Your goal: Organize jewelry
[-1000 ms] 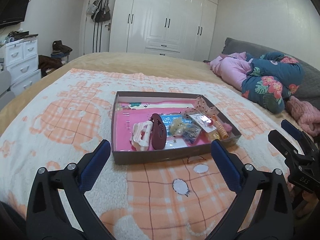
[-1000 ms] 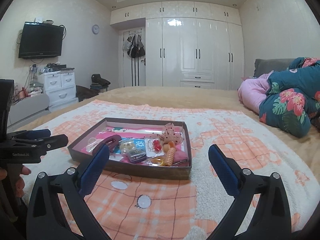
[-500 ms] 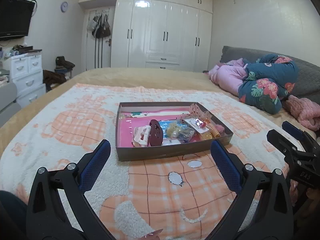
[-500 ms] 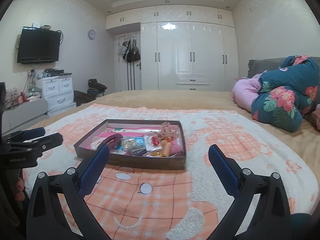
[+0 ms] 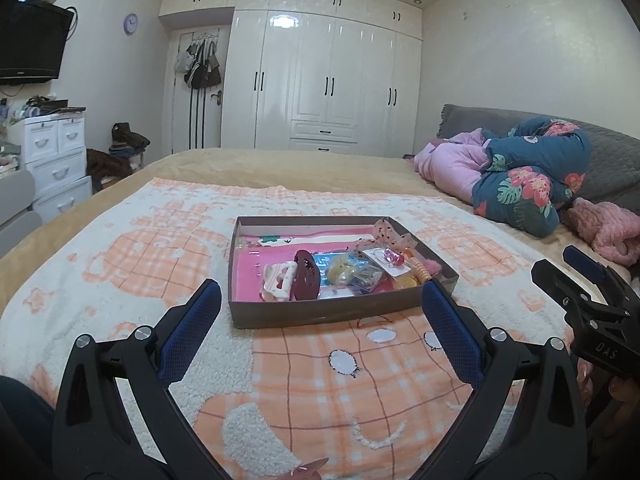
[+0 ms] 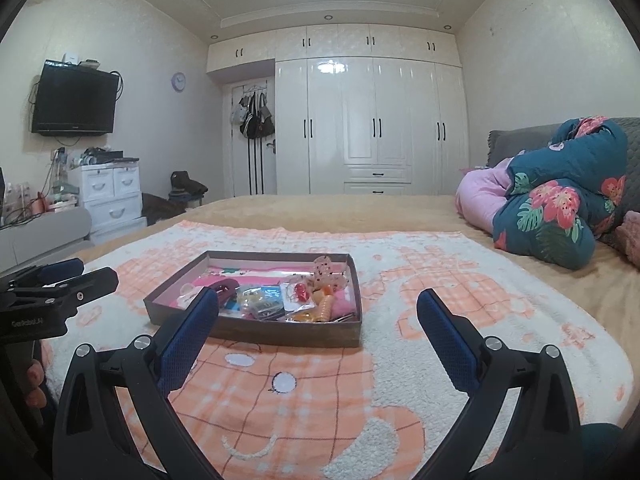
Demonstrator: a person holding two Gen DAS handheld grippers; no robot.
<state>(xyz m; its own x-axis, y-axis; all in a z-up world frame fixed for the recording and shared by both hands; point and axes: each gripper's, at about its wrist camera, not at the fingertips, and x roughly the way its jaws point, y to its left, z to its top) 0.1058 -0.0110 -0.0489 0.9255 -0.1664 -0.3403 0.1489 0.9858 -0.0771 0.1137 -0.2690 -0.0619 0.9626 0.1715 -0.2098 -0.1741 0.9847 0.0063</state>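
A shallow brown box with a pink lining sits on the orange-and-white blanket on the bed. In it lie a dark red hair claw, a white hair claw, small packets, an orange comb clip and a dotted bow. My left gripper is open and empty, just short of the box's near wall. My right gripper is open and empty, also before the box. The right gripper shows at the left wrist view's right edge.
Folded pink and floral bedding lies at the bed's right side against a grey headboard. White wardrobes fill the far wall. A white drawer unit and a wall TV stand at the left.
Both grippers have pulled back and tilted up from the box, so it looks smaller and farther. Both stay open and empty. The box's contents have not moved.
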